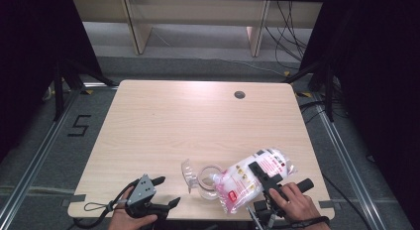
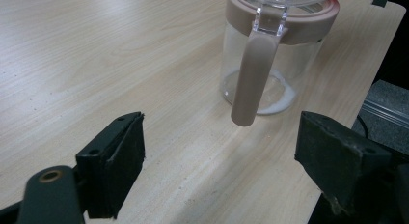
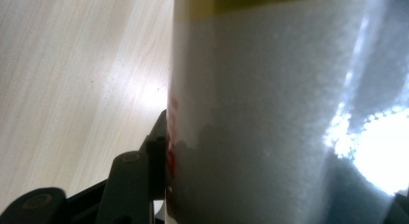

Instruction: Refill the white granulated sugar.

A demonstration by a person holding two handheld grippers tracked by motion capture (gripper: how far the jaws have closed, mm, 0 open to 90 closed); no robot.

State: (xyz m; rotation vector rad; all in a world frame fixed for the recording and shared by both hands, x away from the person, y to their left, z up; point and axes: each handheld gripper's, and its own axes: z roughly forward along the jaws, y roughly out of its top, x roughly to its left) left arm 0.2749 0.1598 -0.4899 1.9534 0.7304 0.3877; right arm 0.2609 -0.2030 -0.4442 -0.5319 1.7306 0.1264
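Observation:
A clear bag of white granules [image 1: 237,183] with red print lies tilted, its lower end over the mouth of a clear jar [image 1: 208,185] near the table's front edge. My right gripper [image 1: 251,179] is shut on the bag; one black finger [image 1: 262,174] crosses its top. In the right gripper view the bag [image 3: 289,113] presses against the left finger [image 3: 156,147]. The jar [image 2: 270,55] has a pink rim, a pink handle [image 2: 252,74] and some white granules [image 2: 282,96] at its bottom; its clear lid [image 1: 187,173] stands flipped open. My left gripper [image 1: 168,190] [image 2: 219,171] is open, left of the jar, nothing between its fingers.
The light wooden table [image 1: 198,116] has a round cable hole [image 1: 239,94] at the back right. Beyond the table stands a wooden frame [image 1: 198,17]. Cables [image 1: 292,27] trail on the floor at the back right. Dark curtains close off both sides.

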